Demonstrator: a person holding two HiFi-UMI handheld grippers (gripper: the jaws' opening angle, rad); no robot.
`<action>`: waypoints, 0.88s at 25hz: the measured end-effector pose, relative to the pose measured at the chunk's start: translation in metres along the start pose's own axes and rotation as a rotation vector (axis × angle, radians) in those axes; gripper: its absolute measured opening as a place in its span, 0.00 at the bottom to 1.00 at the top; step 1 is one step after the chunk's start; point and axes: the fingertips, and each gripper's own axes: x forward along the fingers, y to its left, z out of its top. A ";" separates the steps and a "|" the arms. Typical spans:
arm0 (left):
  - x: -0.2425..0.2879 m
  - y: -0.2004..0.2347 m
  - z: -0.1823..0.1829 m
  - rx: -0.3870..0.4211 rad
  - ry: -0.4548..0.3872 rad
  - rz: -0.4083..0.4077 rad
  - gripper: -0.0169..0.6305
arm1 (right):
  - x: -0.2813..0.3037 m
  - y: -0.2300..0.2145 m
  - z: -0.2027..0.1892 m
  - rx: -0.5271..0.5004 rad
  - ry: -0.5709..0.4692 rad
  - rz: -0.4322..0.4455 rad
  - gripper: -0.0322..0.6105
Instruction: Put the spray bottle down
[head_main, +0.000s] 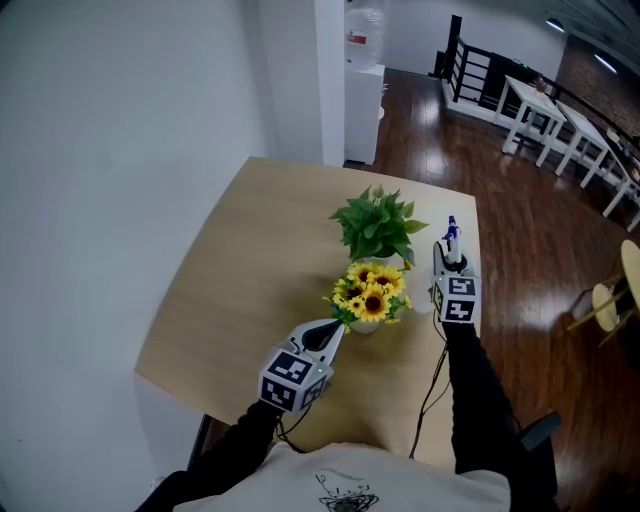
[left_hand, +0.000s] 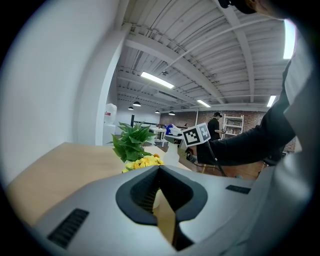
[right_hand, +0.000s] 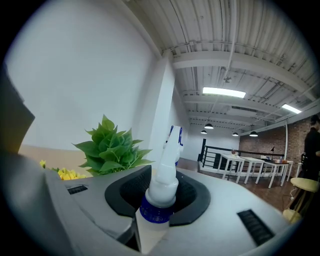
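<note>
A white spray bottle (head_main: 452, 240) with a blue nozzle and blue collar stands upright in my right gripper (head_main: 450, 262), near the right edge of the wooden table (head_main: 250, 260). In the right gripper view the jaws close on the spray bottle's neck (right_hand: 165, 165), nozzle pointing away. I cannot tell whether its base touches the table. My left gripper (head_main: 328, 333) is shut with nothing in it, and its tip sits close to a pot of sunflowers (head_main: 370, 290). In the left gripper view the jaws meet in front of the sunflowers (left_hand: 144, 161).
A leafy green plant (head_main: 378, 225) stands just behind the sunflowers, left of the spray bottle. Beyond the table's right edge is dark wood floor with a stool (head_main: 605, 300), white tables (head_main: 545, 115) and a water dispenser (head_main: 365, 90). A white wall runs along the left.
</note>
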 end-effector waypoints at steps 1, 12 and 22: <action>0.001 0.001 -0.001 0.000 -0.001 0.001 0.01 | 0.001 0.000 -0.001 -0.003 -0.001 0.002 0.18; -0.001 0.002 -0.003 -0.012 0.004 0.003 0.01 | 0.000 0.006 0.002 -0.027 -0.019 0.011 0.19; -0.006 0.004 -0.005 -0.017 0.007 0.013 0.01 | -0.002 0.004 -0.002 -0.016 -0.023 0.008 0.24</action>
